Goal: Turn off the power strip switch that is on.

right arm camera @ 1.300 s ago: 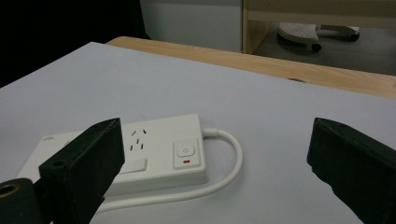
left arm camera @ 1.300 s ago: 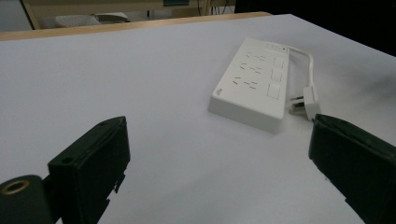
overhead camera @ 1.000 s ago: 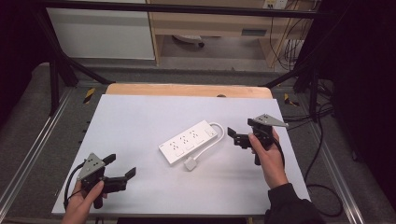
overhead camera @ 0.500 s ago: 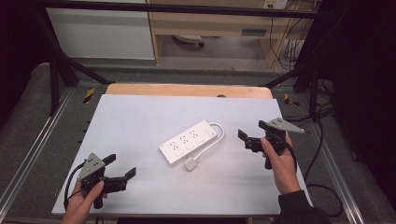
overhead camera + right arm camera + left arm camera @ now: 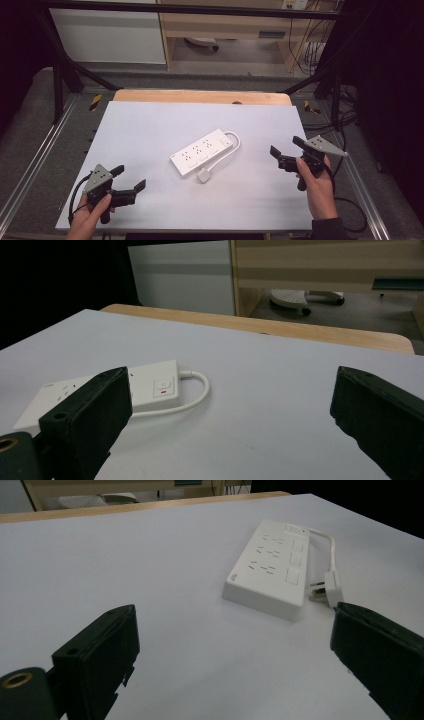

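A white power strip (image 5: pixel 202 151) lies flat near the middle of the white table top (image 5: pixel 150 125), its short cable looped round to a white plug (image 5: pixel 204 175) beside it. The left gripper view shows the power strip (image 5: pixel 272 567) and plug (image 5: pixel 330 584) ahead to the right. From the right gripper view the power strip (image 5: pixel 145 387) lies left, partly behind a jaw. My left gripper (image 5: pixel 129 179) is open at the front left corner with nothing between its jaws. My right gripper (image 5: pixel 286 146) is open and holds nothing at the right side, well clear of the strip.
A wooden strip (image 5: pixel 200 96) runs along the table's far edge. Metal frame rails (image 5: pixel 30 165) flank the table on both sides. A white cabinet (image 5: pixel 110 35) and a wooden shelf unit (image 5: pixel 235 25) stand beyond on the floor.
My right gripper has drawn back to the right and toward the front, away from the power strip. The left gripper has stayed put, and the strip has not moved.
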The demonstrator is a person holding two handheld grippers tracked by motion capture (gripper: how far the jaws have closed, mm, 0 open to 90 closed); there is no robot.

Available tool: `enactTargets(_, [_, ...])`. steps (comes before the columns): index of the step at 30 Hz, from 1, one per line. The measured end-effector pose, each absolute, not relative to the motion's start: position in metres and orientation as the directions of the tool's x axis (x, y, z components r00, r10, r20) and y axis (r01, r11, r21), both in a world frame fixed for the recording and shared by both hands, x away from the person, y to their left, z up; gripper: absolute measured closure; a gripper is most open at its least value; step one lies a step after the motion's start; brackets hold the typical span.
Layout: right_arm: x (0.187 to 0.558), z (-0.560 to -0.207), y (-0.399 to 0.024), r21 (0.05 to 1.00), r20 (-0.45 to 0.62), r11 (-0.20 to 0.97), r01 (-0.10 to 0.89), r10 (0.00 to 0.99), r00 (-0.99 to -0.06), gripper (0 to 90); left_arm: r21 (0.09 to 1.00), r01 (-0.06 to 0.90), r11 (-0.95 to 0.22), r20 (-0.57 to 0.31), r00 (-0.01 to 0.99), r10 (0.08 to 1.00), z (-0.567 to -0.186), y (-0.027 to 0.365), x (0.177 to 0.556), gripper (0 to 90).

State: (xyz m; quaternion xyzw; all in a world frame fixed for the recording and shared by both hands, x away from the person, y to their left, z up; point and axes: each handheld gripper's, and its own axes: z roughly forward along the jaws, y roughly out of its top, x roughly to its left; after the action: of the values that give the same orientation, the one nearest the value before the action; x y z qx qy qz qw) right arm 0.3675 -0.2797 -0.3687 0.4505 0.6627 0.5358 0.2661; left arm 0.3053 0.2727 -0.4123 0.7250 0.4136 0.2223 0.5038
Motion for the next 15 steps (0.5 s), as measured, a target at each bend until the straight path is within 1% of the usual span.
enactTargets(9, [0.354, -0.380, -0.290, 0.957, 0.108, 0.023, 0.290, 0.898, -0.426, 1.6, 0.915, 0.373, -0.150, -0.093, 0.560, 0.823, -0.412, 0.273, 0.305, 5.4])
enactTargets(15, [0.348, -0.389, -0.296, 0.954, 0.103, 0.026, 0.300, 0.908, -0.407, 1.6, 0.916, 0.373, -0.150, -0.093, 0.560, 0.823, -0.412, 0.273, 0.305, 5.4])
